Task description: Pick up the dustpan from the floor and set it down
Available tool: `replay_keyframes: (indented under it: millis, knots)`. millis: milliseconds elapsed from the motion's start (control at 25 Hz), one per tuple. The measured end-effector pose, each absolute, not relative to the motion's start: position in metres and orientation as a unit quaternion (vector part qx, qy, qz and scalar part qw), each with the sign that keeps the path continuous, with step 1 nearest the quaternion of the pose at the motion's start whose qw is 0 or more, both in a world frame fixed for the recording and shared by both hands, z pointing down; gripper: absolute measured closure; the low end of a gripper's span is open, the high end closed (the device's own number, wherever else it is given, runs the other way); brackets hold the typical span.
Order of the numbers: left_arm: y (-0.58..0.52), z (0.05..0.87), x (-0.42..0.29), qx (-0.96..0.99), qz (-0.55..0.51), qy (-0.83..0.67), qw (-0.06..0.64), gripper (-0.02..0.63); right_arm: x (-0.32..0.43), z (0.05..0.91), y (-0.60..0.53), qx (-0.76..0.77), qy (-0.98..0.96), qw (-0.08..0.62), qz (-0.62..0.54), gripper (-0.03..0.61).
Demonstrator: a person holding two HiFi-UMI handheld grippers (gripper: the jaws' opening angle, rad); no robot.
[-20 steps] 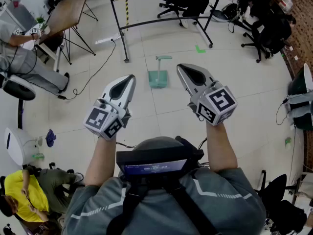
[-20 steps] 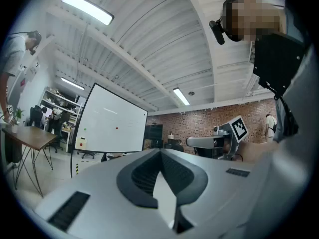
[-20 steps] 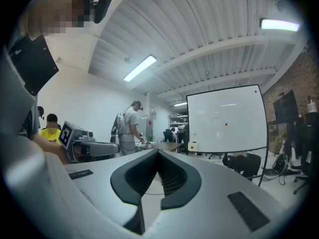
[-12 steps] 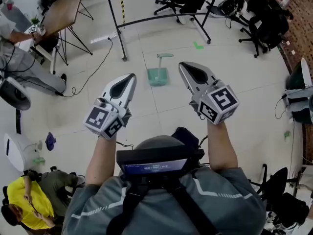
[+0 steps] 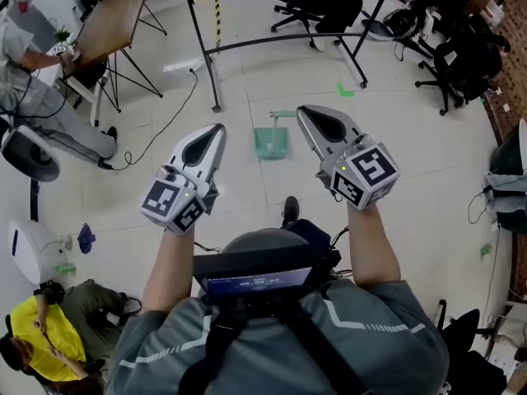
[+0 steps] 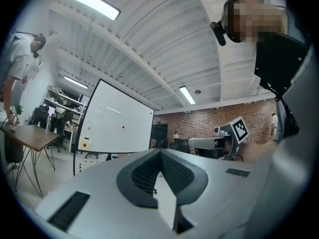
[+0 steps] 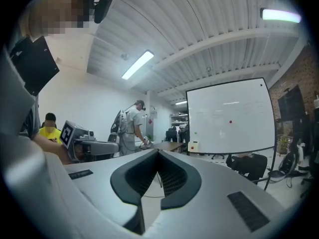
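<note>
Dustpan (image 5: 270, 142) sits on tiled floor (image 5: 247, 81) ahead of person, seen btwn the two gripper noses in head view, well apart from both, nothing touching it. Pale green, tray flat on floor, thin handle (image 5: 282, 114) at its far edge, looks upright w/ a short crossbar on top. Left gripper (image 5: 217, 129) clenched, tips meeting, nothing in it. Right gripper (image 5: 305, 112) same, closed & empty. Both held level, well above floor. Handling guess: moulded plastic, prob light + stiff, smooth so could slip or swing in a 2-jaw pinch. Best hold prob the handle stem near the top, jaws across it. Tray lip looks too low to floor for a clean grab. Jaws need opening first, then a reach down
</note>
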State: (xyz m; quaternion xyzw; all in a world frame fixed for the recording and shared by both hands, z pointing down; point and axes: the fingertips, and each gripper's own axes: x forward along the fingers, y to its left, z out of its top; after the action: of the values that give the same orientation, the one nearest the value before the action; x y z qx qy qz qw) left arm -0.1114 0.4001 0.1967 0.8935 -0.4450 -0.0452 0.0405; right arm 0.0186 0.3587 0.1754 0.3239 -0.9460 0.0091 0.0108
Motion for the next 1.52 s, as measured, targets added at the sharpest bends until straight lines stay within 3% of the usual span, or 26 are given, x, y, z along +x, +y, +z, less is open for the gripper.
replay_keyframes:
  millis: [600, 1160, 1520]
  knots:
    - [0.158, 0.176, -0.058, 0.871, -0.044, -0.487, 0.039, 0.583, 0.075, 0.178, 0.119, 0.263, -0.964, 0.011, 0.031, 0.56]
    - [0.082, 0.178, -0.144, 0.906, -0.045, -0.417, 0.052, 0.584, -0.002, 0.17, 0.055, 0.34, -0.94, 0.006, 0.019, 0.56]
    - [0.061, 0.188, -0.136, 0.913, -0.049, -0.401, 0.054, 0.584, -0.007, 0.178, 0.037, 0.336, -0.942, 0.021, 0.012, 0.56]
